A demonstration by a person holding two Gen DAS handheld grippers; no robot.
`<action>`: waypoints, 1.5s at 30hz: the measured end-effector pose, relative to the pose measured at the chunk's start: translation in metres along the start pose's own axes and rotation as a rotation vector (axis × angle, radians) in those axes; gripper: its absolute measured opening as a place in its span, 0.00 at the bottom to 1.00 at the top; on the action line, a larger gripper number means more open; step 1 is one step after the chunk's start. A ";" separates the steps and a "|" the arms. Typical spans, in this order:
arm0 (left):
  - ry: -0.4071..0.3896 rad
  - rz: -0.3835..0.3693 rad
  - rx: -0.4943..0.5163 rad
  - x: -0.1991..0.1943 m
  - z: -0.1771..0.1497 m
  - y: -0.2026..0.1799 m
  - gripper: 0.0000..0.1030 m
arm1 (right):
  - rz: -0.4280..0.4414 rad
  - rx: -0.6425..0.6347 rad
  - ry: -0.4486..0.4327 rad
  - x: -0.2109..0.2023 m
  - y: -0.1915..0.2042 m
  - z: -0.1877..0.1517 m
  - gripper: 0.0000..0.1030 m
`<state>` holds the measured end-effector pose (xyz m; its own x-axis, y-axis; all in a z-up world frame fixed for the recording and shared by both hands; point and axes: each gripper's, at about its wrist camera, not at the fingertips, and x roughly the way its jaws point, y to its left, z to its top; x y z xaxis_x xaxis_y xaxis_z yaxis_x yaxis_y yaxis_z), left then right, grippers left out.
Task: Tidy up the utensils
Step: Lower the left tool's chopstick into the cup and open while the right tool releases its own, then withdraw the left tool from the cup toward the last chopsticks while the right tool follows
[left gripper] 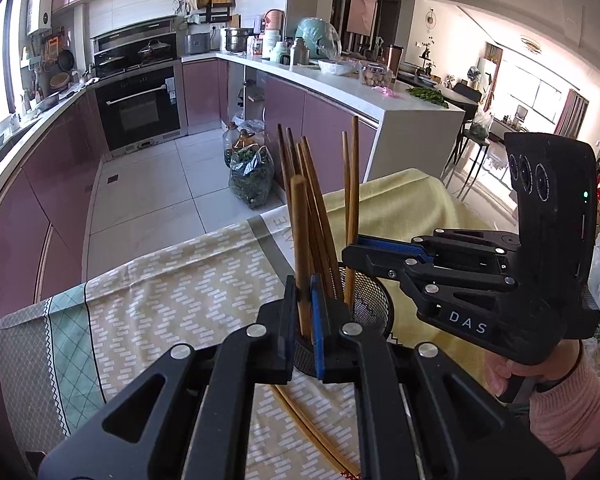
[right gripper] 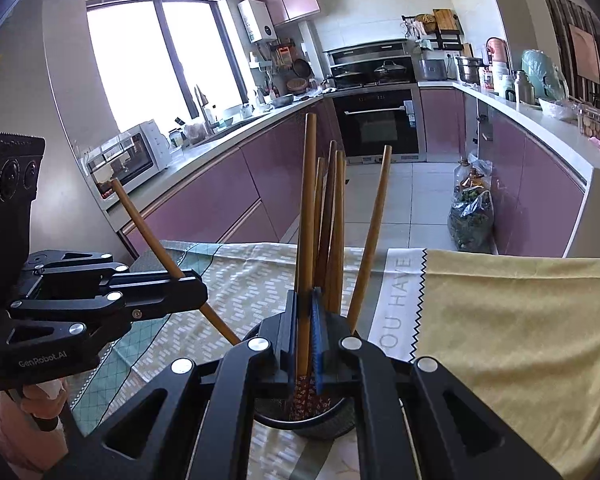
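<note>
A black mesh utensil holder (left gripper: 370,306) (right gripper: 320,424) stands on the cloth-covered table with several brown chopsticks (left gripper: 320,216) (right gripper: 334,220) upright in it. My left gripper (left gripper: 303,292) (right gripper: 198,285) is shut on one chopstick (left gripper: 300,236) (right gripper: 148,226), which slants toward the holder's rim. From the right, my right gripper (right gripper: 305,300) (left gripper: 350,251) is shut on another chopstick (right gripper: 308,220) (left gripper: 355,184), upright above the holder with its patterned lower end inside. Both grippers sit close over the holder, each held by a hand.
Loose chopsticks (left gripper: 312,432) lie on the patterned cloth (left gripper: 172,300) below my left gripper. A yellow cloth (right gripper: 512,340) covers the table's right part. Beyond the table's far edge is tiled floor with a bag of greens (left gripper: 252,180) and purple cabinets (right gripper: 220,196).
</note>
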<state>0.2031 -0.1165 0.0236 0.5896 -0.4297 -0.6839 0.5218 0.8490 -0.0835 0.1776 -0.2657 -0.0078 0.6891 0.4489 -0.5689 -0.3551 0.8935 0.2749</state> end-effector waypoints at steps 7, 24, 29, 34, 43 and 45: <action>0.002 -0.005 -0.033 0.017 0.015 0.014 0.08 | -0.021 0.017 0.005 0.004 -0.006 0.001 0.07; -0.190 0.085 -0.093 -0.035 -0.034 0.028 0.35 | 0.020 -0.055 -0.064 -0.033 0.016 -0.016 0.28; -0.222 0.138 -0.112 -0.054 -0.067 0.035 0.55 | 0.068 -0.114 -0.052 -0.048 0.034 -0.037 0.39; -0.220 0.170 -0.158 -0.059 -0.104 0.043 0.88 | 0.108 -0.115 0.042 -0.033 0.041 -0.069 0.46; -0.158 0.244 -0.218 -0.046 -0.150 0.048 0.94 | 0.084 -0.092 0.197 0.004 0.052 -0.117 0.47; -0.134 0.243 -0.224 -0.040 -0.155 0.047 0.94 | 0.079 -0.096 0.210 0.009 0.055 -0.122 0.47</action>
<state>0.1085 -0.0118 -0.0655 0.7633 -0.2310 -0.6033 0.2171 0.9713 -0.0973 0.0872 -0.2140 -0.0925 0.5143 0.4956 -0.6999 -0.4680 0.8461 0.2552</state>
